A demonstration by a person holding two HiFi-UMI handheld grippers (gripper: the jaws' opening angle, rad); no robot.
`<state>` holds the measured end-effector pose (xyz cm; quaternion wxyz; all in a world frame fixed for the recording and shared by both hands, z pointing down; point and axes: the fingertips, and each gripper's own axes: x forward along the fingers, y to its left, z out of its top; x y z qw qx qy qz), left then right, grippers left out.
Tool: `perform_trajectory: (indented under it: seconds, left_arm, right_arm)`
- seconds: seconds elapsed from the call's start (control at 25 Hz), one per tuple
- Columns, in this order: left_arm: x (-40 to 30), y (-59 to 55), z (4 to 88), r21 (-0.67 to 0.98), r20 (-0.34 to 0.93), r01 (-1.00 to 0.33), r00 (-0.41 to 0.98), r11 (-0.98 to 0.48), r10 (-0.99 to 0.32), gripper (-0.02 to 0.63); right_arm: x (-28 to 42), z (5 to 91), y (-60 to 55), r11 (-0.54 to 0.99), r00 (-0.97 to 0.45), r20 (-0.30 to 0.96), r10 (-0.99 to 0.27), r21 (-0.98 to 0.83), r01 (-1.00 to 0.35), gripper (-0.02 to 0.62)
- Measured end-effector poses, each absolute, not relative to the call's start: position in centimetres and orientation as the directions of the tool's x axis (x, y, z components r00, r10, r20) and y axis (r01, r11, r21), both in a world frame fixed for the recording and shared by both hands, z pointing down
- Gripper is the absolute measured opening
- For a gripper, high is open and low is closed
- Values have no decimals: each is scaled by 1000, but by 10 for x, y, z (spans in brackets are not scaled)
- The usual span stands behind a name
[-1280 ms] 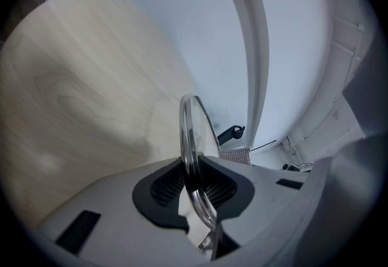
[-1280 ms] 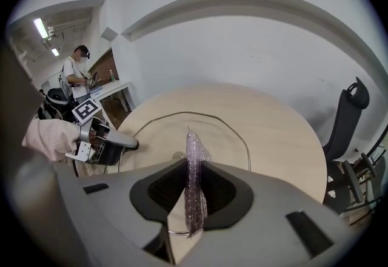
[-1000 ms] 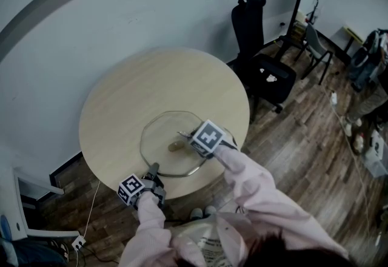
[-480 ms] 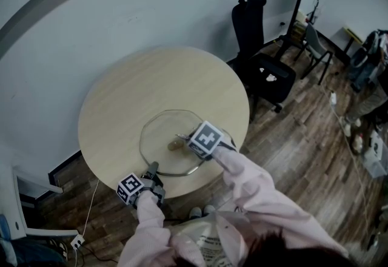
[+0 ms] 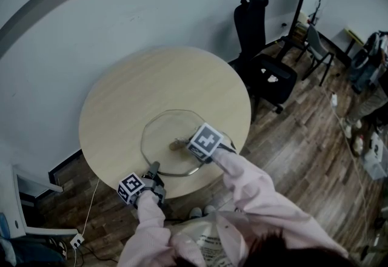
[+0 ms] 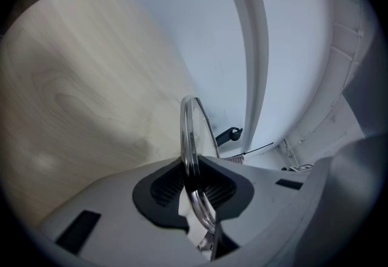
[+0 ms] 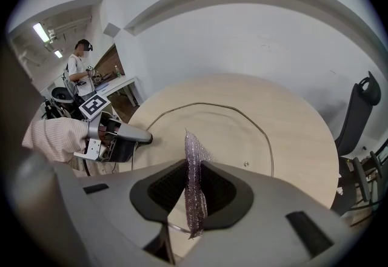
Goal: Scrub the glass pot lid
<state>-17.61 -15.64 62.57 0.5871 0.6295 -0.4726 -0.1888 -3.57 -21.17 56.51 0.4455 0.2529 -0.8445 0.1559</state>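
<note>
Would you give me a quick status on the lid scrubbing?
Left gripper clamps glass pot lid rim. Right gripper grips mesh scrubber over lid. No obstruction.

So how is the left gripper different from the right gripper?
The left gripper clamps the rim of the glass lid; the right gripper clamps a shiny mesh scrub cloth. The left gripper sits at the lid's near edge, pointing almost level; the right gripper hangs over the lid's middle, tilted down. Both have their jaws shut on something.

Table (image 5: 121, 96) is pale wood, lid (image 5: 160, 131) clear with silver rim, scrubber (image 7: 195, 193) mauve
</note>
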Motion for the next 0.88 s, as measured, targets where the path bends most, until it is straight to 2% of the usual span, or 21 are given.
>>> perform_trajectory:
  seconds: [0.88]
  left_arm:
    - [-176,-157,625,921,311,-367,486,133,-817,57]
  right_arm:
    - [-53,569,-185,817,-508,824,-252,-100,-568,86]
